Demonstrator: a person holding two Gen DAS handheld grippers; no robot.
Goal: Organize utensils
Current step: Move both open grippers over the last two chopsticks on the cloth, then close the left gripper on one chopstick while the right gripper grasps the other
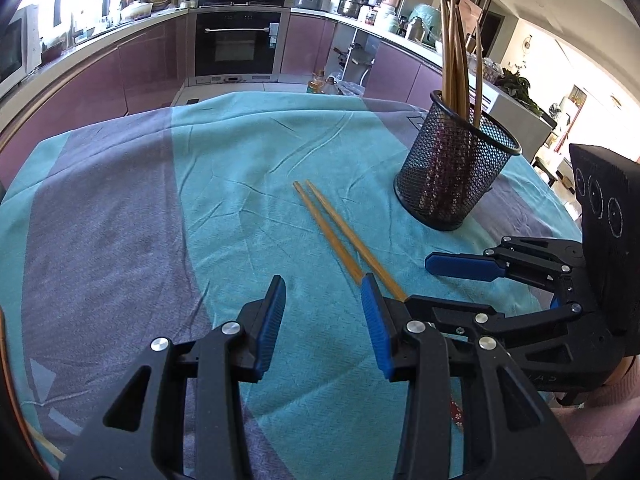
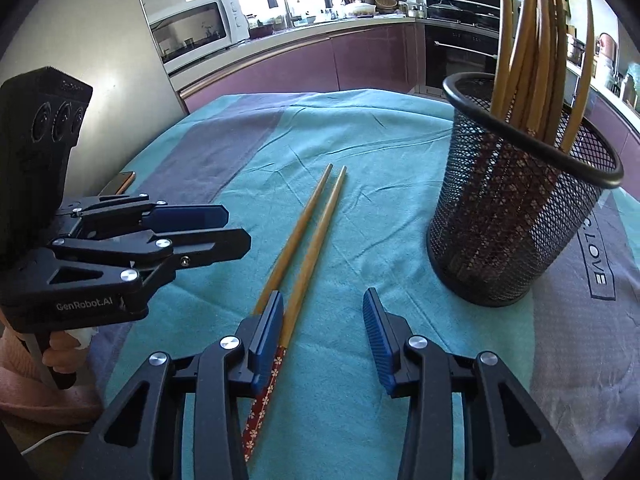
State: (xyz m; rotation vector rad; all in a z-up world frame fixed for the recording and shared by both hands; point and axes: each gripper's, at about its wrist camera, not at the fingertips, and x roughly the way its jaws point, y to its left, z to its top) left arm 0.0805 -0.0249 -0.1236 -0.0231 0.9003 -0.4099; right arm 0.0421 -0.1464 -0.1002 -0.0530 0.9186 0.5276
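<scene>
1. Lying on the teal-and-grey striped cloth (image 2: 360, 152) that covers the bench is a pair of long wooden chopsticks (image 2: 316, 220) with red flower-patterned handles, side by side, tips pointing away towards the kitchen.
2. A black wire-mesh cylindrical holder (image 2: 516, 216) stands upright on the cloth to the right of the pair, well apart from it, with a bundle of similar wooden chopsticks (image 2: 532, 48) standing in it.
3. The right tongs (image 2: 320, 336) sit low over the handle end of the loose pair, jaws partly open and gripping nothing; one chopstick runs between the blue pads, the other passes under the left pad.
4. The left tongs (image 1: 324, 320) hover just left of the pair, jaws partly open and empty, above bare cloth.
5. A pink sleeve (image 2: 36, 396) shows behind the left tongs.
</scene>
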